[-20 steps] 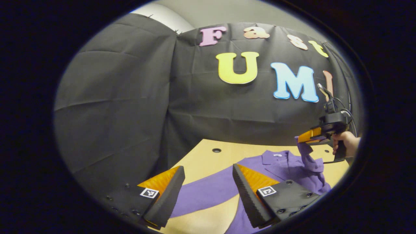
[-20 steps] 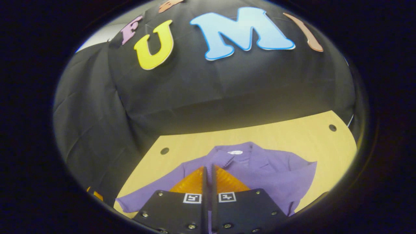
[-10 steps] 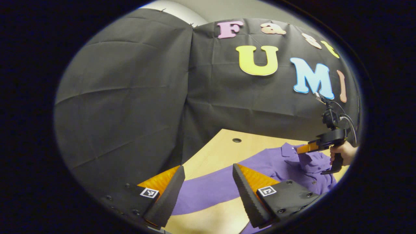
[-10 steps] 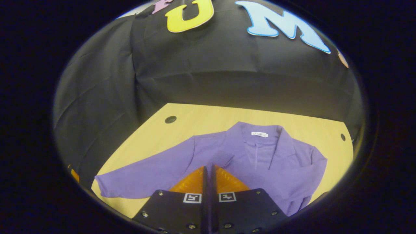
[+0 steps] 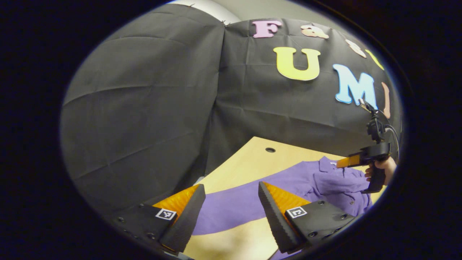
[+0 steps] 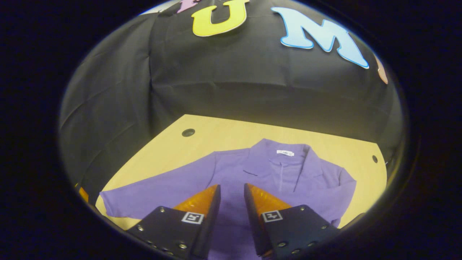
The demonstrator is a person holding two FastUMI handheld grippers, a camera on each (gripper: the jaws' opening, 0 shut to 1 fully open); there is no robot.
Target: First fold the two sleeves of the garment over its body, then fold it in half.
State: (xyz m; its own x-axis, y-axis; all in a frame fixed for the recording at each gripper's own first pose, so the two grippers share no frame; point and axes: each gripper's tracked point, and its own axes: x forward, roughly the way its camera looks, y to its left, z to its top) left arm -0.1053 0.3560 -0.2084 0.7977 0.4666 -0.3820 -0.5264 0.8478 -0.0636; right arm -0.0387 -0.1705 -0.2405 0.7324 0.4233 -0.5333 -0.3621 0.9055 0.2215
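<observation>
Purple collared shirt (image 6: 288, 180) lies flat, front up, on the wooden table (image 6: 216, 133), collar toward the booth wall. One sleeve looks already folded in over the body on the side under the right gripper; the other sleeve (image 6: 155, 196) is stretched out straight across the table toward the left gripper

Right gripper (image 6: 231, 202): jaws parted, nothing between them, hovering over the shirt body. In the left gripper view it sits far right (image 5: 346, 162), held by a hand (image 5: 382, 168) above the collar area

Left gripper (image 5: 231, 206): jaws wide apart, empty, with the outstretched sleeve (image 5: 245, 206) running across the gap beneath the fingers. Can't tell if the tips touch the cloth

My read: first sleeve done, step in hand is the second sleeve, half-fold not started

How to do it well:
- drop the left gripper onto the sleeve near the cuff, pinch both layers, not just the top one
- lift only enough to clear the table, then sweep across toward the body so the fold line lands at the shoulder seam
- lay it flat over the chest, let go once it rests
- keep the right gripper off the landing zone, or use it to pin the shoulder so the body doesn't drag
</observation>
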